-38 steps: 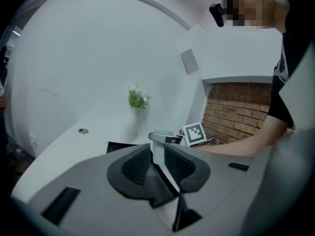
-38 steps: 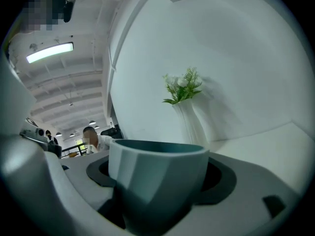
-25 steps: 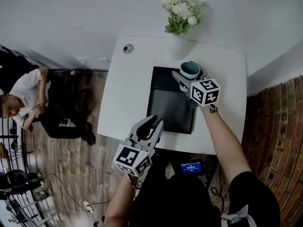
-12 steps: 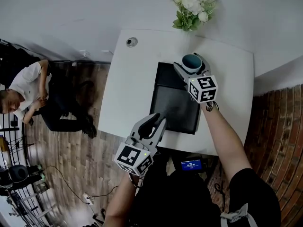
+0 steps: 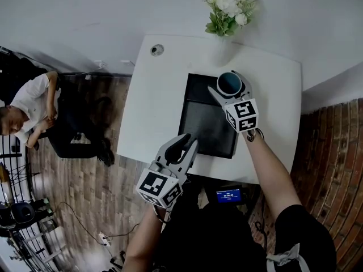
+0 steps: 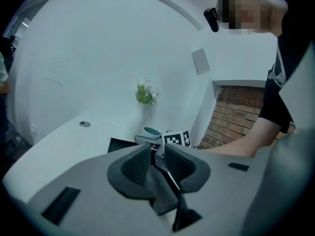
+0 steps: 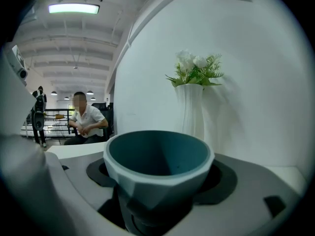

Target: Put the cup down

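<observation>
My right gripper [image 5: 229,87] is clamped on the teal cup [image 5: 229,83], one jaw on each side of its faceted wall, and the right gripper view shows the cup sitting upright between the pads with its mouth open and nothing inside. From the head view the cup is over the far right corner of the black tray [image 5: 201,126], which lies flat on the white table [image 5: 150,106]. I cannot tell whether the cup's base is touching the tray or is held just above it. Just beyond the cup stands a white vase [image 5: 222,49] with white flowers [image 5: 229,5] and green leaves, close to the wall; in the right gripper view it rises directly behind the cup's rim. My left gripper [image 5: 187,143] is well apart from the cup, at the near edge of the table beside the tray's near left corner. Its jaws are pressed together with nothing between them, the dark pads nearly meeting in the left gripper view. A round grommet [image 5: 157,50] sits in the table's far left area. Off to the left a seated person [image 5: 31,115] in a white shirt is on the wooden floor [image 5: 85,191], and a brick wall [image 5: 334,152] runs along the right side.
</observation>
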A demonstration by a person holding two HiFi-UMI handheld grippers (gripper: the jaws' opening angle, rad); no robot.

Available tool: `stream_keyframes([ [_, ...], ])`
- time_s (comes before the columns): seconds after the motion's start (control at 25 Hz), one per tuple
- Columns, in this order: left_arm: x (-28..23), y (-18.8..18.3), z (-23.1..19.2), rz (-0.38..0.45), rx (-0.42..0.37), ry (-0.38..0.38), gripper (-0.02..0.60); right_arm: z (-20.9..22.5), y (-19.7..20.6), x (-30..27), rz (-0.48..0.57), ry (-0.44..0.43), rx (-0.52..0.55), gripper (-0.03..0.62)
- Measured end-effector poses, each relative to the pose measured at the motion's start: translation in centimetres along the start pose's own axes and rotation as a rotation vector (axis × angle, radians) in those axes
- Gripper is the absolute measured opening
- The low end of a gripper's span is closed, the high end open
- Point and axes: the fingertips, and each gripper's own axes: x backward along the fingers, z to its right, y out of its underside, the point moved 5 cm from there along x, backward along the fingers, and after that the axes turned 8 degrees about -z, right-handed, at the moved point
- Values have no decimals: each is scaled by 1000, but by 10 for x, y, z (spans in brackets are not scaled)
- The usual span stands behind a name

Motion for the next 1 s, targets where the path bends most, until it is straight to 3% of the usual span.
stream_keyframes([
  [0.16, 3, 1, 0, 3, 1, -1, 95, -2, 3, 2, -18, -3, 17, 410],
  [0.56, 13, 3, 0, 9, 6, -13, 95, -1, 17, 13, -77, -15, -63, 410],
  [1.0, 22, 8, -10, 26, 12, -46, 94, 10, 37, 80, -81, -6, -178, 410],
])
